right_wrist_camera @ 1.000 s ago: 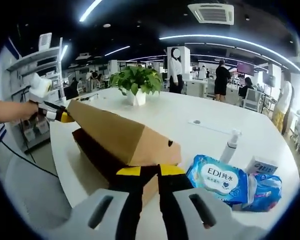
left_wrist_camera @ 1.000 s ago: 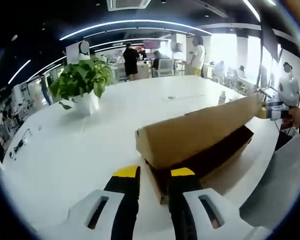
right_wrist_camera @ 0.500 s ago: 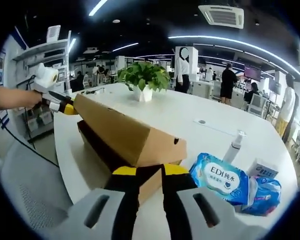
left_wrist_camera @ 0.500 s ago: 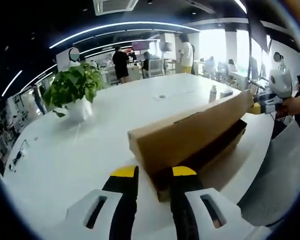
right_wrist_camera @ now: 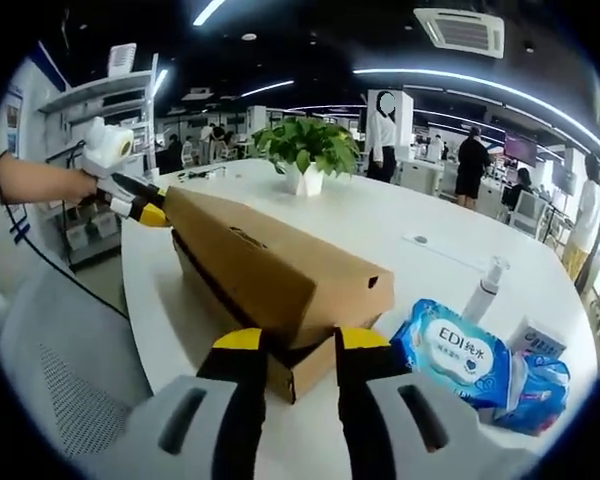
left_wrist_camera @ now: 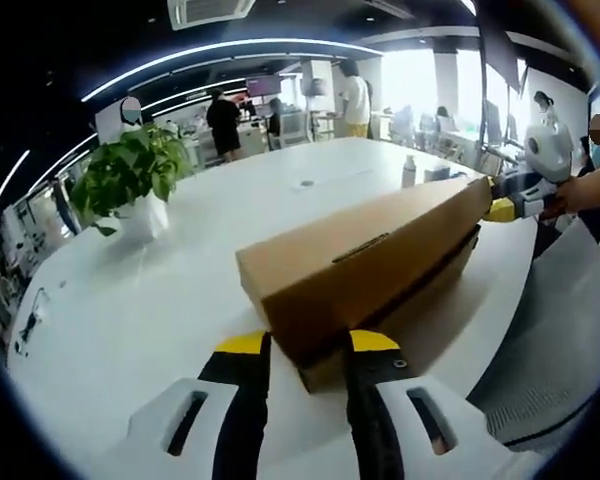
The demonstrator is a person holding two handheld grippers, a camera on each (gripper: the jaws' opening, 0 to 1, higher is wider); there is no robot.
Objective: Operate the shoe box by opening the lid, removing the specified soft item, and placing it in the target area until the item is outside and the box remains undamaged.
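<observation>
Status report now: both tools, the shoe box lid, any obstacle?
Left tool and right tool grip opposite ends of the lid. Lid nearly down on the shoe box. Wipes pack beside it.

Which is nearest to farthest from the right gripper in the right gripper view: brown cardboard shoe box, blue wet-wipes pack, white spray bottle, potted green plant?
1. Brown cardboard shoe box: at the right gripper tips, centre.
2. Blue wet-wipes pack: on the table just right of the box.
3. White spray bottle: behind the pack, right.
4. Potted green plant: far across the white table, upper centre.

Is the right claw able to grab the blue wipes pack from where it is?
Probably yes. In the right gripper view the blue wipes pack lies on the table just beside the right claw, nothing between them. But that claw sits at the shoe box end.
</observation>
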